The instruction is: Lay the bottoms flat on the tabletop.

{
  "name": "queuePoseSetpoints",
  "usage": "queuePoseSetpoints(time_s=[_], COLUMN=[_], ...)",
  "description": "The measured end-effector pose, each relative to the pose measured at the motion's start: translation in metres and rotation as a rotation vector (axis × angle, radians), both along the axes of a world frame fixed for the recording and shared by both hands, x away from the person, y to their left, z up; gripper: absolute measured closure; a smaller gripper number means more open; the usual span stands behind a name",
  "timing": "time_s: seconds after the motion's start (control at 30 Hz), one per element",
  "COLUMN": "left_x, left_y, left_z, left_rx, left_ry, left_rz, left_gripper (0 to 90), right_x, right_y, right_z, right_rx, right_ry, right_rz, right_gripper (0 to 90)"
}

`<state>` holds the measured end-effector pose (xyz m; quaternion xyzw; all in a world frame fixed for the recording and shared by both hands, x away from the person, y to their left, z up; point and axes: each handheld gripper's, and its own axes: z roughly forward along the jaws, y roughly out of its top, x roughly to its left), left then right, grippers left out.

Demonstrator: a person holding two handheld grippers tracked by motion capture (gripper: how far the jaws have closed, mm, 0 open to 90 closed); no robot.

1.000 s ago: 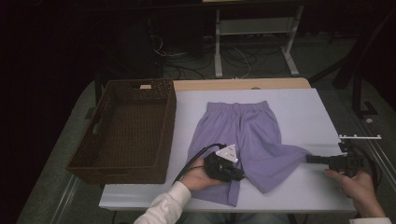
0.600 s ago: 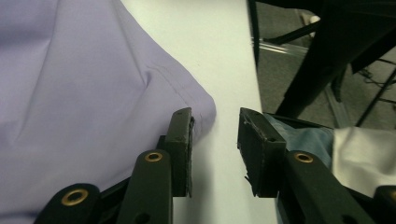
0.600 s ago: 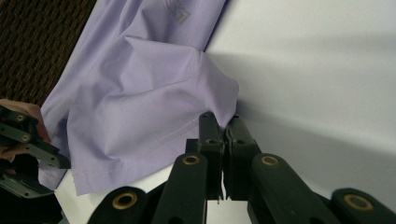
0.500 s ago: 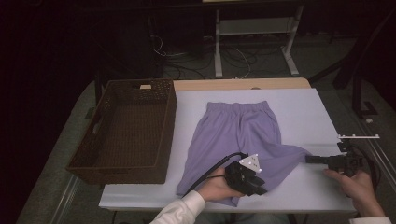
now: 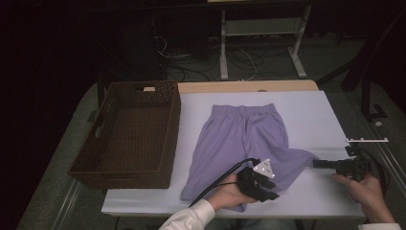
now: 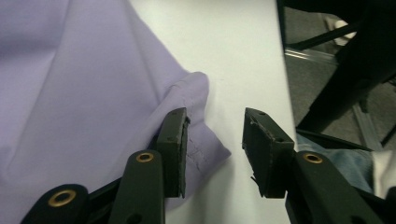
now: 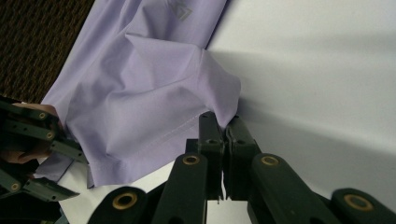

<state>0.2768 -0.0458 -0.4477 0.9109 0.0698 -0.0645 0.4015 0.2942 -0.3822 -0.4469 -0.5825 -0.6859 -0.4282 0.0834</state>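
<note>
Brown wicker, the basket (image 5: 127,132) sat at the left of the frame on the counter (image 5: 311,115), with the lavender shorts (image 5: 244,139) spread at centre. Within the last second the left claw (image 5: 268,189) had slid rightward along the near hem and now stood released, jaws apart beside the hem corner. At right, the right claw (image 5: 317,163) stayed clenched on the shorts' leg tip, so a fold looked imminent.

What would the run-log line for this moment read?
right gripper: shut on purple shorts, at leg hem corner | left gripper: open, at the other hem corner | wicker basket: left of shorts
</note>
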Motion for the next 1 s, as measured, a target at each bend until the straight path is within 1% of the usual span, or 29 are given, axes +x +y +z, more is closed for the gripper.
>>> queuePoseSetpoints(time_s=[0.03, 0.1, 0.13, 0.2, 0.3, 0.33, 0.37, 0.4, 0.47, 0.53, 0.6, 0.67, 0.7, 0.73, 0.8, 0.9, 0.97, 1.0], left_x=[0.0, -0.001, -0.002, -0.004, -0.009, -0.01, -0.01, -0.011, -0.013, -0.012, -0.01, -0.008, -0.008, -0.008, -0.009, -0.011, -0.012, -0.012], left_y=[0.0, -0.002, -0.002, -0.003, -0.005, -0.005, -0.006, -0.006, -0.007, -0.007, -0.007, -0.007, -0.007, -0.006, -0.004, 0.01, 0.023, 0.026], left_z=[-0.001, -0.002, -0.003, -0.004, -0.004, -0.004, -0.004, -0.004, -0.004, -0.003, -0.003, -0.003, -0.003, -0.001, 0.001, 0.01, 0.019, 0.021], left_rx=[0.002, 0.02, 0.024, 0.022, 0.035, 0.041, 0.044, 0.043, 0.047, 0.056, 0.049, 0.05, 0.051, 0.062, 0.069, 0.048, 0.014, 0.005], left_ry=[-0.008, -0.041, -0.048, -0.076, -0.14, -0.157, -0.164, -0.156, -0.166, -0.166, -0.155, -0.138, -0.134, -0.129, -0.119, -0.08, -0.041, -0.028], left_rz=[0.009, 0.023, 0.028, 0.035, 0.041, 0.043, 0.049, 0.05, 0.058, 0.068, 0.086, 0.097, 0.102, 0.103, 0.094, 0.07, 0.06, 0.056], left_gripper=[58.6, 55.5, 54.6, 54.7, 60.5, 62.2, 64.0, 66.1, 70.4, 75.7, 82.5, 86.8, 87.6, 88.1, 88.3, 88.3, 88.3, 88.3], right_x=[0.0, 0.0, 0.0, 0.0, 0.0, 0.0, 0.0, 0.0, 0.0, 0.0, 0.0, 0.0, 0.0, -0.001, -0.003, -0.008, -0.013, -0.016], right_y=[0.0, 0.0, 0.0, 0.0, 0.0, 0.0, 0.0, 0.0, 0.0, 0.0, 0.001, 0.0, 0.0, 0.0, 0.0, -0.001, 0.001, 0.003], right_z=[0.0, 0.0, 0.0, 0.0, 0.0, 0.0, 0.0, 0.0, 0.0, 0.0, 0.0, 0.0, 0.0, 0.001, 0.001, 0.004, 0.006, 0.008], right_rx=[0.001, 0.0, 0.0, -0.001, 0.0, 0.001, 0.0, 0.0, -0.001, -0.001, -0.001, 0.001, 0.003, 0.005, 0.019, 0.051, 0.073, 0.079], right_ry=[-0.001, -0.001, -0.001, 0.0, -0.002, -0.002, -0.002, -0.002, -0.001, -0.001, 0.0, 0.0, 0.0, 0.002, -0.001, -0.007, -0.008, -0.008], right_rz=[0.001, 0.001, 0.002, 0.002, 0.003, 0.003, 0.004, 0.004, 0.005, 0.005, 0.006, 0.007, 0.008, 0.007, 0.009, 0.016, 0.032, 0.048], right_gripper=[86.1, 86.1, 86.1, 86.1, 86.1, 86.1, 86.1, 86.1, 86.1, 86.1, 86.1, 86.1, 86.1, 86.1, 86.1, 86.1, 86.1, 86.1])
